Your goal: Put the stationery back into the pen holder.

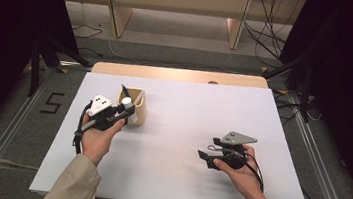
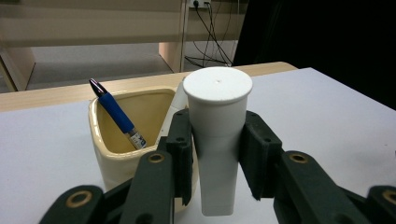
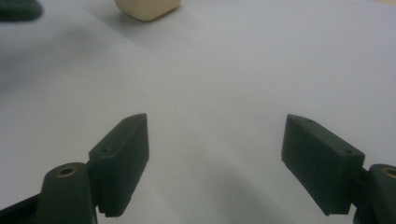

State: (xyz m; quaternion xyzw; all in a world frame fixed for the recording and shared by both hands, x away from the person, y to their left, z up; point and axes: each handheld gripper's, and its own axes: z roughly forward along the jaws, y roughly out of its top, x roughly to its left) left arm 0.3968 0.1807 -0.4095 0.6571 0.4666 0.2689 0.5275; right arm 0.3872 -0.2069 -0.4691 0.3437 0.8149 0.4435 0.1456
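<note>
A: Big white-topped table [image 1: 179,145] first, wooden edge peeking out at the back. Then the cream rounded-square ceramic holder [image 1: 139,106] sitting left of centre, with a blue-barrelled pen [image 2: 116,114] leaning inside against its far-left corner.

B: And the white plastic tube with the wide flat cap [image 2: 218,135]?

A: Clamped upright in the left gripper [image 2: 217,161], both black pads pressing its sides just under the cap. Hanging right beside the holder's near-right rim, bottom end apparently above the tabletop, hard to tell for sure.

B: So mid-carry, about to drop it in the holder?

A: Looks that way. Probably the placing step, tube grabbed but not in yet. Next move likely needs a lift so the bottom end clears the rim, then a shift over the opening toward the free side away from the pen, then down before letting go. Could clip the rim or knock the pen otherwise.

B: Right gripper [image 1: 210,160] doing anything?

A: Nope. Jaws spread wide, nothing between them, just bare white surface. Parked low over the right half of the table, well apart from holder and tube, pointed roughly their way.
</note>
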